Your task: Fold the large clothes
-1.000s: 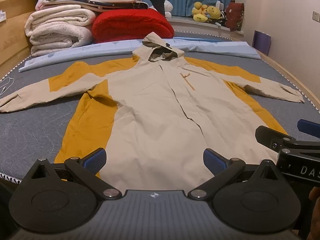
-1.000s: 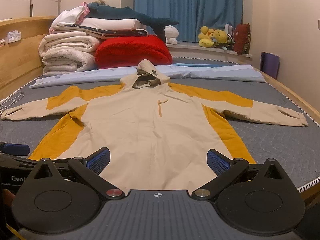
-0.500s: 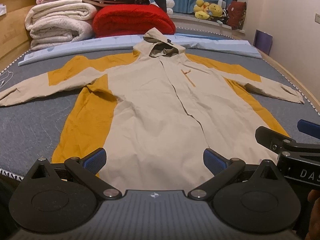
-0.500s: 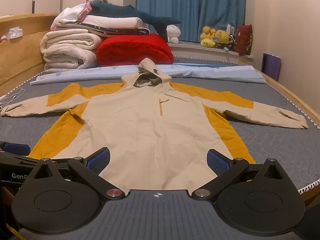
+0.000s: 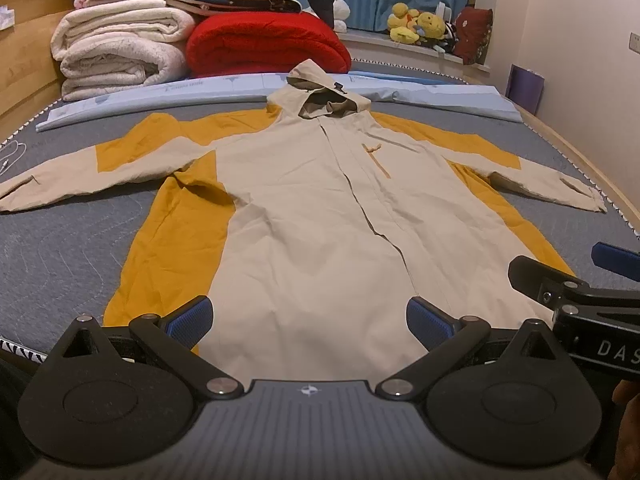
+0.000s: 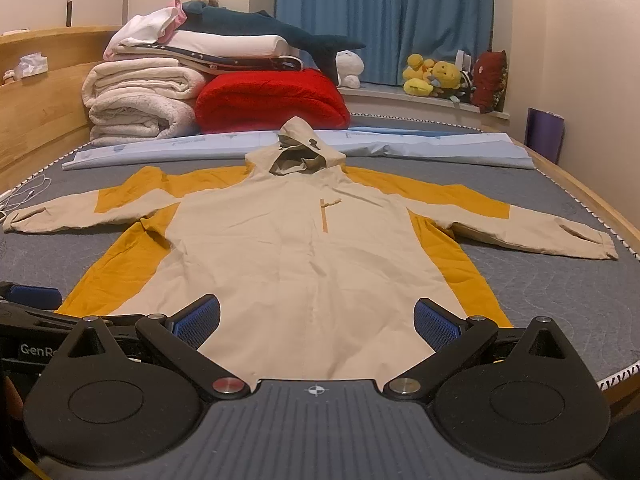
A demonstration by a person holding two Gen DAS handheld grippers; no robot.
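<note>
A beige hooded jacket [image 5: 320,220] [image 6: 304,256] with mustard side panels lies flat, front up, on the grey mattress [image 5: 60,248], sleeves spread to both sides and hood toward the far end. My left gripper [image 5: 308,320] hovers open above the jacket's hem, nothing between its blue pads. My right gripper [image 6: 316,322] is likewise open over the hem, a little to the right. In the left wrist view the right gripper [image 5: 580,280] shows at the right edge; in the right wrist view the left gripper [image 6: 32,304] shows at the left edge.
Folded white blankets [image 6: 136,100], a red quilt [image 6: 272,100] and a blue rolled sheet [image 6: 400,148] sit at the far end of the bed. Plush toys [image 6: 432,76] line the window sill. Wooden bed rails [image 6: 592,200] run along both sides. A white cable [image 6: 24,196] lies at the left.
Both wrist views have shifted slightly, the left one drawing a little closer over the hem. The jacket has not moved and both grippers stay open.
</note>
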